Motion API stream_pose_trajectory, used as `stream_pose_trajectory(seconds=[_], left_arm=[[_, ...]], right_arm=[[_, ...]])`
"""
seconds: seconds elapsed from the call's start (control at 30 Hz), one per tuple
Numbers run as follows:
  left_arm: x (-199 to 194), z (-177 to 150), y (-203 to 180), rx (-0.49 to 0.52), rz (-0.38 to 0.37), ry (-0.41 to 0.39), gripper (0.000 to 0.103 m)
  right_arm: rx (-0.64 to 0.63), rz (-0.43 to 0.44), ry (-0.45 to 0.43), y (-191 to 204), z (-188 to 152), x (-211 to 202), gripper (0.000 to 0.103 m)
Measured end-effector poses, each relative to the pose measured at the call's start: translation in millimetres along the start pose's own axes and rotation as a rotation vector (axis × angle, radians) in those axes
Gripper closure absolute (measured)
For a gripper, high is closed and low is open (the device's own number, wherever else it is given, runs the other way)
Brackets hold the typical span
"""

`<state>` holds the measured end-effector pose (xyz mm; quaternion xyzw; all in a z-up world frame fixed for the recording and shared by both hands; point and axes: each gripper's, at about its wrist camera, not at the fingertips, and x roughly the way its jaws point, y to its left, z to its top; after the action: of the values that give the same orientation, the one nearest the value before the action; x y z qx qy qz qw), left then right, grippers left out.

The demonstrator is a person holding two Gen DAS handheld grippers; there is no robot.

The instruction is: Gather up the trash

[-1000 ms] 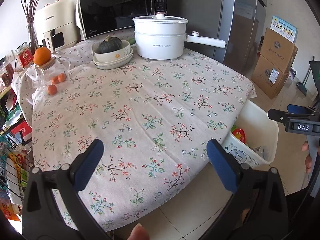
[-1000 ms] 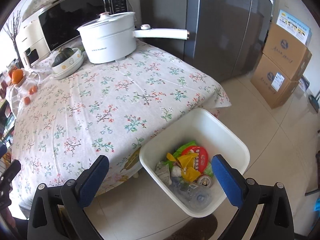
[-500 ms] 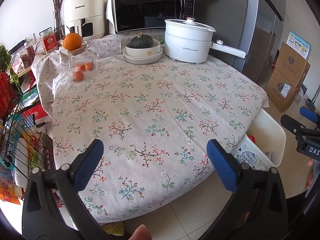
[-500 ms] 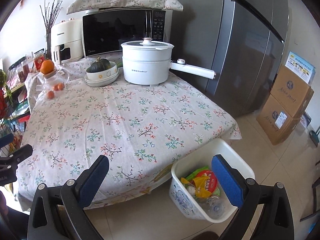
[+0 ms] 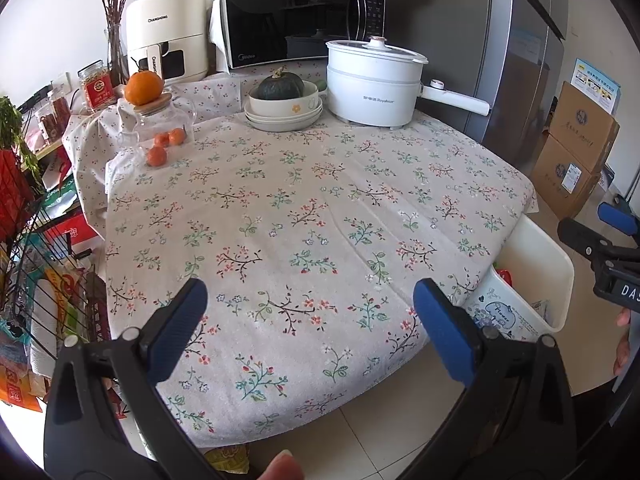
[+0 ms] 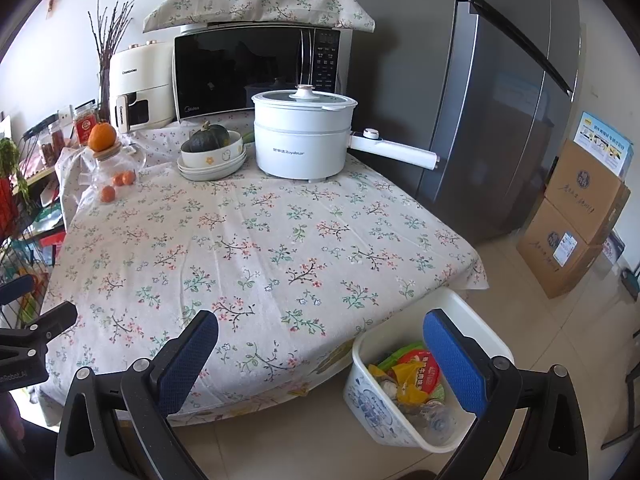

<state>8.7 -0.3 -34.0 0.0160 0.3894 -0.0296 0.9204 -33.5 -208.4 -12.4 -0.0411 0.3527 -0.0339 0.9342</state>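
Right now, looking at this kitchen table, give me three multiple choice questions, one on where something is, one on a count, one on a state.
1. Where is the bin?
A. On the floor by the table corner
B. On the table
C. On the microwave

2. How many small oranges are in the glass jar?
A. One
B. Three
C. Six

3. How is the right gripper?
A. Shut on a wrapper
B. Open, empty
C. Shut, empty

Answers: 1 A, it stands on tile below the cloth edge. 2 B, three show through the glass. 3 B, the pads stand wide apart with nothing between them.

"Changhong" on air fryer (image 5: 166, 36); "Midea" on microwave (image 5: 296, 20); "Royalstar" on white pot (image 6: 302, 136).
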Motion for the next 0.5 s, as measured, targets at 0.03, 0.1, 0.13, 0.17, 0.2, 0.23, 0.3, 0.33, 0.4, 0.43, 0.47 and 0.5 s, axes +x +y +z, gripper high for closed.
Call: stream_pose_trajectory(seconds=[0.03, 0.1, 0.13, 0.17, 0.2, 0.23, 0.3, 0.33, 0.4, 0.43, 0.47, 0.5], left_arm=[[-0.2, 0.0, -0.2, 0.001, 0.0, -0.001, 0.001], [-0.9, -0.1, 0.0, 0.001, 0.003, -0.004, 0.001], [-1.0, -0.1, -0.1, 0.0, 0.005, -0.006, 0.001], [-1.3, 0.1, 0.0, -0.001, 0.007, -0.007, 0.001], [-1.7, 0.4, 0.1, -0.002, 0.008, -0.009, 0.001], [-2.2, 0.7, 0.0, -0.003, 0.009, -0.012, 0.001], [-3.9, 1.1, -0.6, -0.001, 0.013, -0.02, 0.001], [-4.8, 1.1, -1.0, 0.0, 0.014, -0.025, 0.001], [-6.7, 0.9, -1.4, 0.0, 0.017, -0.033, 0.001], [-7.5, 0.8, -1.5, 0.001, 0.017, -0.036, 0.001], [-8.2, 0.3, -1.7, 0.002, 0.017, -0.037, 0.001], [-8.5, 0.2, -2.0, 0.003, 0.018, -0.039, 0.001]], right_arm=[[0.001, 0.001, 0.001, -0.4, -0.4, 0.3, 0.0], [0.003, 0.002, 0.002, -1.1, -0.4, 0.4, 0.0], [0.004, 0.002, 0.001, -1.3, -0.3, 0.4, 0.0], [0.006, 0.0, -0.001, -1.5, -0.3, 0.4, 0.0], [0.009, 0.0, -0.002, -1.7, 0.0, 0.5, 0.0], [0.012, 0.0, -0.001, -1.8, 0.3, 0.7, 0.0], [0.015, 0.002, -0.001, -1.4, 0.8, 0.8, 0.0], [0.016, 0.002, -0.003, -1.0, 1.0, 0.4, 0.0], [0.015, -0.001, -0.004, -0.3, 1.0, -0.1, 0.0], [0.014, 0.0, -0.006, 0.2, 0.9, -0.6, 0.0], [0.013, 0.001, -0.008, 0.5, 0.7, -1.1, 0.0], [0.01, -0.001, -0.011, 0.9, 1.1, -1.2, 0.0]])
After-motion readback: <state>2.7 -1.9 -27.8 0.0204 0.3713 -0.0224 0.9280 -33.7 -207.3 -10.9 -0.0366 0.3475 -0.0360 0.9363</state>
